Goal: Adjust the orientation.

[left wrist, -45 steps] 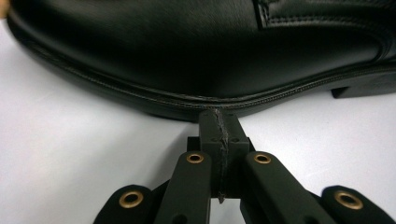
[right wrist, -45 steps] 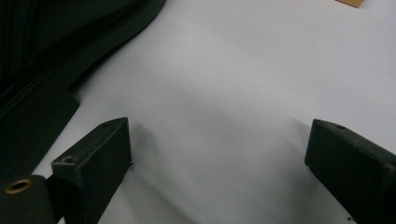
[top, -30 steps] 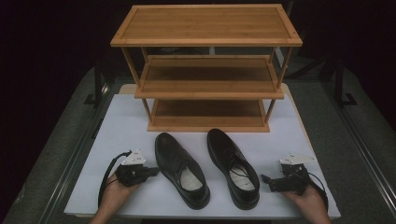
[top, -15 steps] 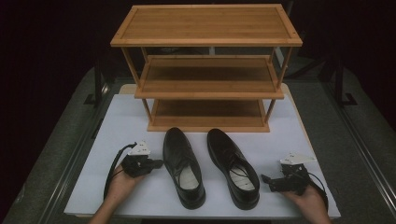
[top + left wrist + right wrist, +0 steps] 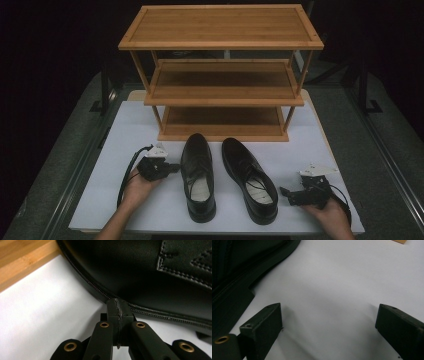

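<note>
Left shoe (image 5: 198, 175): black leather dress shoe on the white desk (image 5: 125, 130), toe pointing at the rack, heel toward the person; it lies just left of its partner, roughly parallel.
Left tool (image 5: 175, 167): jaws pressed together with nothing between them; the joined tips meet the left shoe's outer side at the welt, as the left gripper view (image 5: 117, 305) shows close up.
Left hand (image 5: 137, 184): under the tool's body, cable looping off to the left.
Right shoe (image 5: 250, 177): same kind, angled slightly, heel nearer the right edge.
Right tool (image 5: 285, 191): jaws spread wide, resting low on the desk just beside the right shoe's heel, not touching it.
Shoe rack (image 5: 220, 75): three-tier bamboo, standing behind both shoes, shelves bare.
</note>
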A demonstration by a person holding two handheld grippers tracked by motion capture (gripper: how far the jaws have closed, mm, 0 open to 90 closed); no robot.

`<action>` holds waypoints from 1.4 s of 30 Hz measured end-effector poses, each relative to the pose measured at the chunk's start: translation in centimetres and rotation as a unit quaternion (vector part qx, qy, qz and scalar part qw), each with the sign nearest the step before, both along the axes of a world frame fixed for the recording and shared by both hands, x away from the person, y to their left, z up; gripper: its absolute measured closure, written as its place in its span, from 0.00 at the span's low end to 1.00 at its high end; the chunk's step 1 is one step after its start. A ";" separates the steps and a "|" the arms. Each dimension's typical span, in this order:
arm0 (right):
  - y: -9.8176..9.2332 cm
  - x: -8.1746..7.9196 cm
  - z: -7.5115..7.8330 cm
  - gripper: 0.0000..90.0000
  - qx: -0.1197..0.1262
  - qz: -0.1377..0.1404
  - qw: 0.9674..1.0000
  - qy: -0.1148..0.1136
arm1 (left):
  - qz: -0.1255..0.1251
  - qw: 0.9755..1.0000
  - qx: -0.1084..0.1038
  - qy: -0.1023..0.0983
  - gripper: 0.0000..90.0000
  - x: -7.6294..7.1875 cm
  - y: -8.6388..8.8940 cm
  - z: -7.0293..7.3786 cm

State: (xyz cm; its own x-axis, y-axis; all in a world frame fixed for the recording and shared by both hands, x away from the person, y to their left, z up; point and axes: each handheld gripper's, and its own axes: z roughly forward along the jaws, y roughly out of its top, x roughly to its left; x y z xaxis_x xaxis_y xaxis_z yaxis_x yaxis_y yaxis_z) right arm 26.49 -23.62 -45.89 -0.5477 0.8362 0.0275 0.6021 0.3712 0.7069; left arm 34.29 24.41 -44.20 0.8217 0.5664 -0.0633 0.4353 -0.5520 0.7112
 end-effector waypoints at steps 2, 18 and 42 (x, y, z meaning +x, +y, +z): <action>0.0 0.0 0.0 0.07 0.001 0.000 1.000 -0.001 | 0.002 1.000 -0.013 0.003 1.00 0.5 -0.2 -0.2; 0.0 0.0 0.0 0.07 0.000 0.000 1.000 -0.001 | 0.002 1.000 -0.015 0.001 1.00 1.5 -1.0 -0.1; 0.0 0.0 0.0 0.07 0.000 0.000 1.000 0.000 | 0.046 0.999 0.026 0.010 0.35 -1.2 2.4 0.7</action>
